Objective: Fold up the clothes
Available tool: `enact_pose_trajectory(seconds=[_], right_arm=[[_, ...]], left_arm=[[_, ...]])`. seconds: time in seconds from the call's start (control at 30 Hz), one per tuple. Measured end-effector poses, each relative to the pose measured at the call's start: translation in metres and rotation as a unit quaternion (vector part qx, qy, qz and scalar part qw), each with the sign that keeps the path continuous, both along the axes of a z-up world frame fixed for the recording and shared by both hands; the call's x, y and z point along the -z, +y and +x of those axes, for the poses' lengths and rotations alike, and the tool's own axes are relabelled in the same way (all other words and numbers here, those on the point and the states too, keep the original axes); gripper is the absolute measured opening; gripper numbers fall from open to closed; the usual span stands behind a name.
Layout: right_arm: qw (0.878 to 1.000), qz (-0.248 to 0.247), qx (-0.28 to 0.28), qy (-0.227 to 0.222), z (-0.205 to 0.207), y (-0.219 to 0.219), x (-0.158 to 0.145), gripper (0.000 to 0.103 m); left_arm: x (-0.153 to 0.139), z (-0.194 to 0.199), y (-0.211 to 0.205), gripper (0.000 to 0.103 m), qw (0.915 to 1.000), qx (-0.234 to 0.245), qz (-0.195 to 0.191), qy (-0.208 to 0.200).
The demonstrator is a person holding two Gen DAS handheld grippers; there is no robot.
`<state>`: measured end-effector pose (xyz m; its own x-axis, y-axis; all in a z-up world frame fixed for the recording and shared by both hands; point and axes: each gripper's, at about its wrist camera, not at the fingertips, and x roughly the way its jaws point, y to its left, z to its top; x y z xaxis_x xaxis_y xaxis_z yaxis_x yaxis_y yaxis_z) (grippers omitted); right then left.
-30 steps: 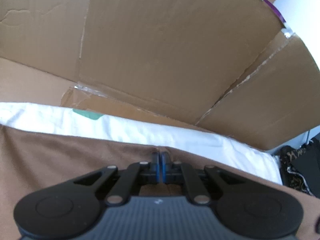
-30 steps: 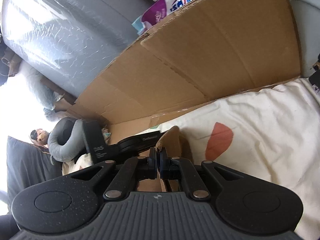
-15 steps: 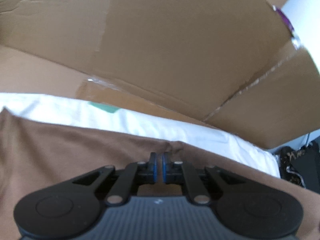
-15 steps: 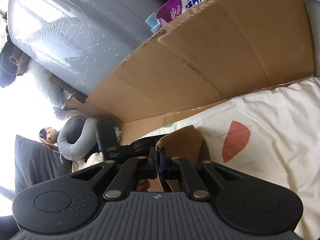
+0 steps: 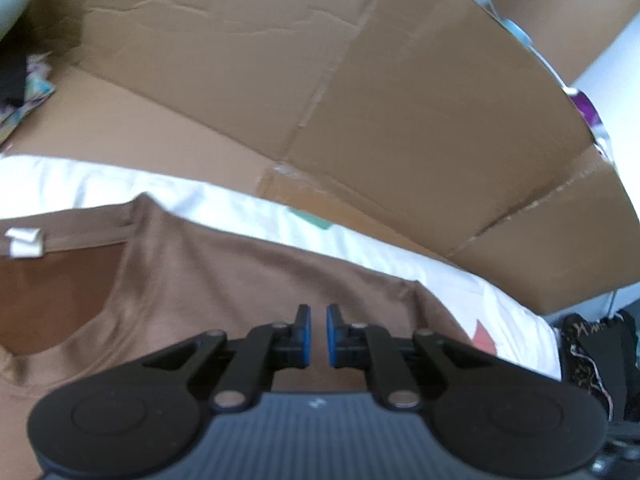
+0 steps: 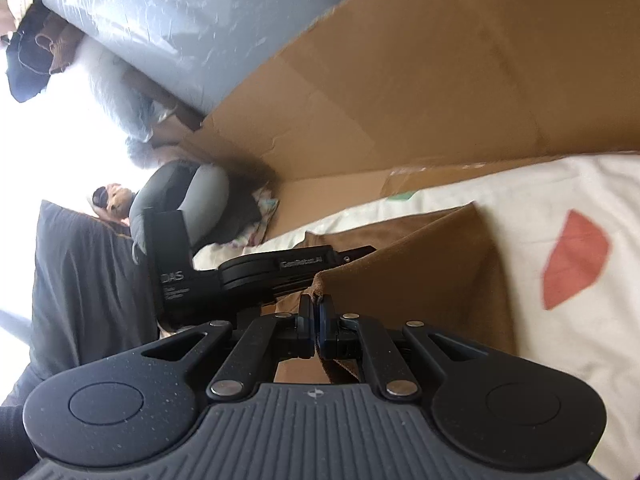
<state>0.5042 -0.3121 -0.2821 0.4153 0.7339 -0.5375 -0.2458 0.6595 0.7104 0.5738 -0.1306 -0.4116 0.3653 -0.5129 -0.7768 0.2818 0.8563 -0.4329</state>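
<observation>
A brown T-shirt (image 5: 240, 276) lies on a white sheet (image 5: 360, 248), its neck opening and white label (image 5: 24, 242) at the left of the left wrist view. My left gripper (image 5: 318, 336) hovers over the shoulder area, its blue pads a small gap apart with nothing between them. In the right wrist view my right gripper (image 6: 316, 312) is shut on a folded edge of the brown T-shirt (image 6: 420, 280), which rises as a flap off the sheet. The left gripper's black body (image 6: 280, 268) shows just beyond the flap.
A tall cardboard wall (image 5: 380, 100) stands behind the sheet. The sheet (image 6: 560, 208) has red and green shapes printed on it. Dark patterned cloth (image 5: 592, 352) lies at the right edge. A plastic-wrapped grey mattress (image 6: 180, 20), a dark cushion (image 6: 80, 280) and a grey neck pillow (image 6: 180, 196) sit left.
My left gripper has opened and let go of the shirt, and its view has swung so the collar and label show. My right gripper stays shut on the shirt's edge.
</observation>
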Motion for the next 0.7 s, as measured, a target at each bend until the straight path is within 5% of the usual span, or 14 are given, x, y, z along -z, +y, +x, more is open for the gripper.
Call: enact_pose_trajectory(seconds=[0.3, 0.4, 0.53, 0.7], right_arm=[[1.0, 0.006, -0.018, 0.021, 0.008, 0.038, 0.036, 0.0], [0.999, 0.018, -0.038, 0.022, 0.012, 0.045, 0.042, 0.007], [0.999, 0.023, -0.045, 0.016, 0.013, 0.036, 0.043, 0.035], [0.999, 0.017, -0.039, 0.001, 0.01, 0.017, 0.041, 0.037]], left_arm=[[-0.007, -0.003, 0.029, 0.008, 0.9993, -0.038, -0.007, 0.005], [-0.013, -0.008, 0.032, 0.012, 0.9993, -0.037, 0.002, -0.005], [-0.015, -0.012, 0.039, 0.02, 0.9983, -0.057, -0.008, -0.003], [-0.013, -0.025, 0.041, 0.021, 0.9992, -0.037, 0.004, -0.016]])
